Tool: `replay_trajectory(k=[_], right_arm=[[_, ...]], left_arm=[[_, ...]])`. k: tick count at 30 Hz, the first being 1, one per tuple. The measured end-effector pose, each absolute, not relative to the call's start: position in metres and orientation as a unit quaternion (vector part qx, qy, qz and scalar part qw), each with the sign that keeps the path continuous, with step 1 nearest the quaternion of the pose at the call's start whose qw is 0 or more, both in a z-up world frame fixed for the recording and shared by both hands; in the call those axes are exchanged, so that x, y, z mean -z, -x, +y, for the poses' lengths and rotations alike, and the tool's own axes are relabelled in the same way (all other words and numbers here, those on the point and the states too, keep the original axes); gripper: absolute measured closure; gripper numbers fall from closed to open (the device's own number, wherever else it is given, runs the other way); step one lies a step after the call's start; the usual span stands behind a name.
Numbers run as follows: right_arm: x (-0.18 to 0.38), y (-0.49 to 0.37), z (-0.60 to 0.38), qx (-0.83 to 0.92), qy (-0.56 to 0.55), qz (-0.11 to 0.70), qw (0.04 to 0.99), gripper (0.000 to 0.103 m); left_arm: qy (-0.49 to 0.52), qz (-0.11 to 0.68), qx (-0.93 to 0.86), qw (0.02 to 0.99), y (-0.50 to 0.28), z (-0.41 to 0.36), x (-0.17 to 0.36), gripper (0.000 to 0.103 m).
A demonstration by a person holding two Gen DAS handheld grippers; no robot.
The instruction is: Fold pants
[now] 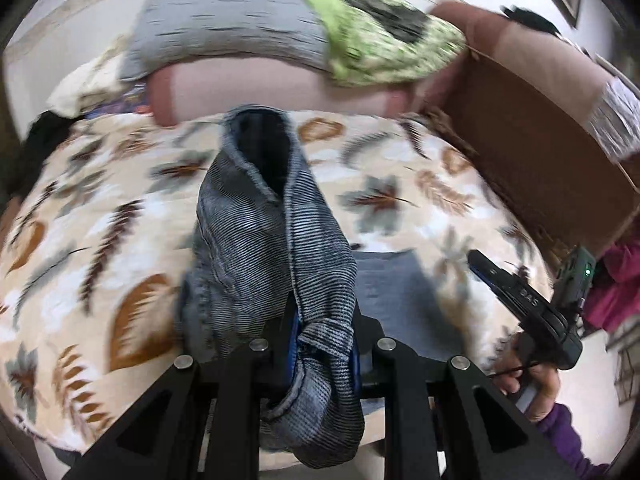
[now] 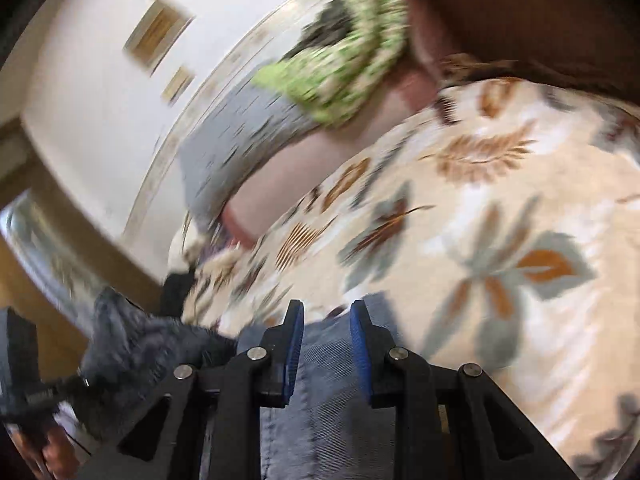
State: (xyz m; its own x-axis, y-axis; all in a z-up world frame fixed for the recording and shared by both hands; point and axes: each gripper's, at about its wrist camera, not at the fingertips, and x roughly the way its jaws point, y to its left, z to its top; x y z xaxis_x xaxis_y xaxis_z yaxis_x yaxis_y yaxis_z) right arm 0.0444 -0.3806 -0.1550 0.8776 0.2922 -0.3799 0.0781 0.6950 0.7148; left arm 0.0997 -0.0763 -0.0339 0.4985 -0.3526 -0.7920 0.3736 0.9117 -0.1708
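The left gripper [image 1: 322, 332] is clamping a bunched fold of the grey-blue pants [image 1: 264, 248] between its blue pads, the jaws nearly together with the cloth filling the gap. From there the fabric is rising ahead of the fingers as a lifted, tube-like leg with a dark opening at its far end, and a loose hem is drooping back over the gripper's body. Below and just right of the fingers, a flatter part of the pants is lying on the leaf-patterned bedspread [image 1: 100, 208].

The right gripper [image 2: 326, 320] is gripping a denim panel of the same pants [image 2: 332, 400] that is running between its narrowly spaced pads. To its left, the darker bunched cloth is hanging beside the other tool; the bedspread [image 2: 500, 220] is spreading ahead and to the right.

Beyond both grippers, a grey pillow [image 1: 224, 24] and a green patterned cloth [image 1: 380, 40] are lying against a pinkish bolster [image 1: 280, 88]. In the left view, a hand [image 1: 528, 376] is holding the right tool at the lower right.
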Motion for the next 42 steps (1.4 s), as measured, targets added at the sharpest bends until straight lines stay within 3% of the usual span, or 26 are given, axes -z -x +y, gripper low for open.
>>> replay_trajectory(k=[8,12,14,16,18,20,26,34,38,42], right_arm=[[0.163,-0.025,-0.438,-0.02,-0.443,0.217,0.87,0.077],[0.167,-0.024,-0.448,-0.014,-0.45,0.22,0.866,0.077],[0.169,-0.024,-0.45,-0.017,-0.455,0.223,0.862,0.077],[0.169,-0.028,-0.447,-0.022,-0.452,0.229,0.862,0.077],[0.166,-0.033,-0.439,-0.027,-0.441,0.231,0.867,0.077],[0.161,-0.037,-0.427,-0.038,-0.42,0.235,0.876,0.077],[0.143,-0.051,-0.366,-0.104,-0.327,0.259,0.903,0.077],[0.14,-0.073,-0.304,-0.119,-0.249,0.288,0.917,0.076],[0.146,-0.087,-0.294,-0.102,-0.24,0.302,0.917,0.065],[0.172,-0.109,-0.289,-0.057,-0.217,0.371,0.901,0.059]], left_arm=[[-0.03,0.517,0.25,0.818,-0.114,-0.197,0.089,0.083],[-0.056,0.539,0.282,0.792,-0.106,-0.23,0.108,0.076],[-0.042,0.514,0.31,0.799,-0.099,-0.224,0.092,0.076],[-0.042,0.477,0.322,0.817,-0.095,-0.215,0.064,0.067],[-0.039,0.44,0.312,0.841,-0.096,-0.198,0.041,0.047],[-0.039,0.407,0.278,0.869,-0.1,-0.174,0.023,0.044],[-0.057,0.447,0.168,0.877,-0.111,-0.1,0.05,0.044],[-0.081,0.505,0.137,0.848,-0.097,-0.071,0.112,0.044],[-0.105,0.522,0.145,0.834,-0.093,-0.084,0.131,0.044],[-0.097,0.535,0.147,0.826,-0.096,-0.083,0.151,0.043]])
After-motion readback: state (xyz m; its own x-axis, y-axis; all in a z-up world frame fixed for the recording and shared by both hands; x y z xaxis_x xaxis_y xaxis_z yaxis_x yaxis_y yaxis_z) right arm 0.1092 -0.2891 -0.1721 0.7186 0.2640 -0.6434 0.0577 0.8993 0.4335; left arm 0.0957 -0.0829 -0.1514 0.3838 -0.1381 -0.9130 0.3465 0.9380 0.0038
